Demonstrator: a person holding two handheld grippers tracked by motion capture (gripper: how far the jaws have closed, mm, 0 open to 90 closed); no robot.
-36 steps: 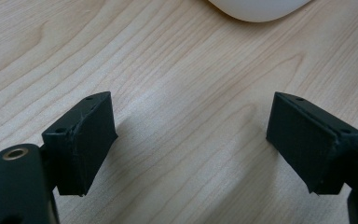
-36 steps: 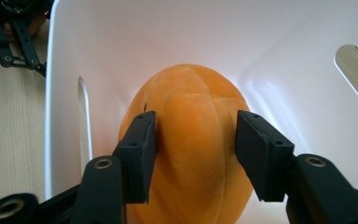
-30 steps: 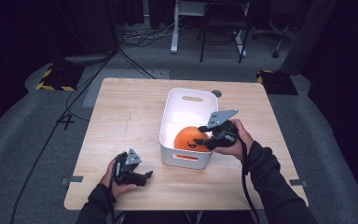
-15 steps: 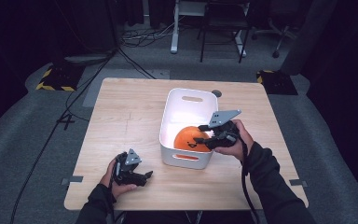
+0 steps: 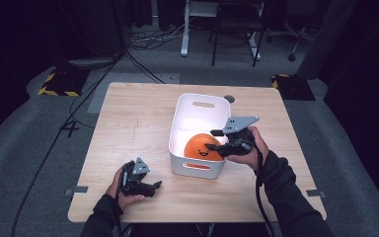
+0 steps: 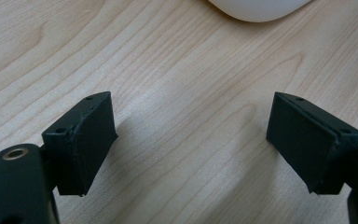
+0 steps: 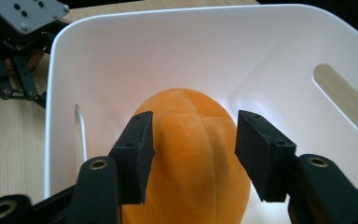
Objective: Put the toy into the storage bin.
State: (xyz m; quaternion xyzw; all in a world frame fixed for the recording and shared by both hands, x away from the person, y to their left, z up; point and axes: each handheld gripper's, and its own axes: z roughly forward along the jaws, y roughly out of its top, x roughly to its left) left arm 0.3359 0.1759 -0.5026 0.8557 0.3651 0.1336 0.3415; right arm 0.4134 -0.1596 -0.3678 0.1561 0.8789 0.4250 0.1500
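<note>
Dark room with grey floor, cables and chair legs beyond a pale wooden counter point(image 5: 138, 118). A white bin point(image 5: 197, 106) with slotted handles stands right of the counter's middle; an orange plush toy point(image 5: 201, 146), with a dark face mark on its side, lies inside against the wall nearest the person. The right tool point(image 5: 216, 140), carried by the right hand point(image 5: 249, 148) and topped by a grey three-cornered plate, reaches over the bin's near right rim, with its tips at the toy. In the right gripper view the right tool point(image 7: 193, 154) straddles the toy point(image 7: 191, 186): its jaws flank the rounded orange body on either side, set narrowly, and have just been opening; a thin gap shows along the right jaw, while contact at the left jaw cannot be told, so the toy sits between the jaws rather than being firmly pinched. The bin wall point(image 7: 242, 51) rises behind, and the other tool shows at the upper left beyond the rim. The left tool point(image 5: 153, 186), in the left hand point(image 5: 123, 190), rests low near the counter's front edge, left of the bin and apart from it. In the left gripper view the left tool point(image 6: 191, 140) has its jaws spread wide over bare wood, nothing between them, the bin's rounded base point(image 6: 256, 9) at the top edge.
</note>
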